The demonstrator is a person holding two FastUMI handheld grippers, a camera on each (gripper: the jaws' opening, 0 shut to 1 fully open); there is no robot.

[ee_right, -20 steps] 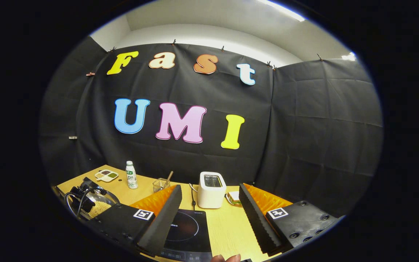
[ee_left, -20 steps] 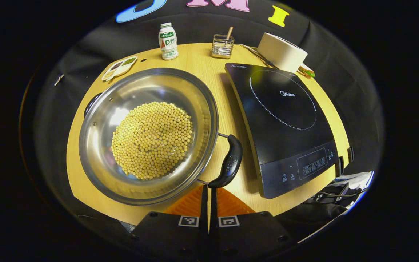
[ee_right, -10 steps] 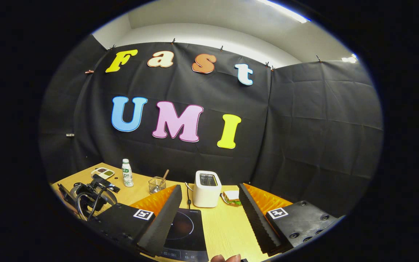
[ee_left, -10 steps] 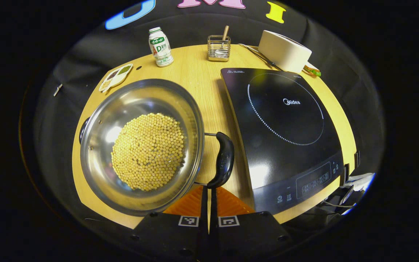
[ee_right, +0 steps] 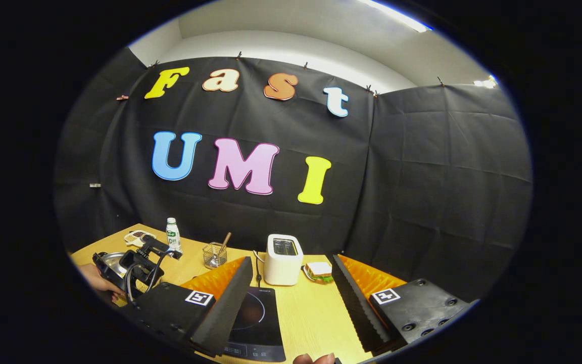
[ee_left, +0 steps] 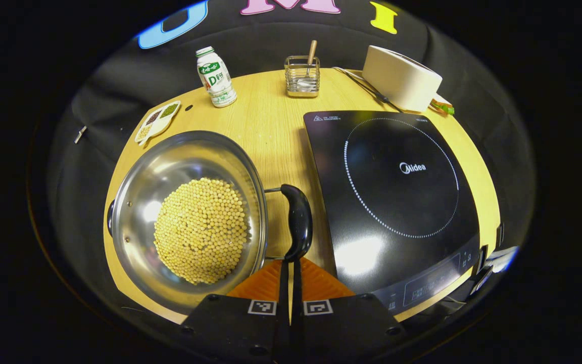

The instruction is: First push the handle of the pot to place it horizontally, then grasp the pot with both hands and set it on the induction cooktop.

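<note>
A narrow lane of bare tabletop runs between the pot and the induction cooktop, toward the far edge. The pot's black handle juts into this lane near the front edge, with the left tool, its fingers pressed together, touching the handle's near end. At the lane's far end stand a bottle and a wire holder; a toaster blocks the far right corner behind the cooktop. A small sauce tray sits by the left edge. The cooktop's glass surface lies bare. The right tool, fingers wide apart, hangs above the cooktop's front.
</note>
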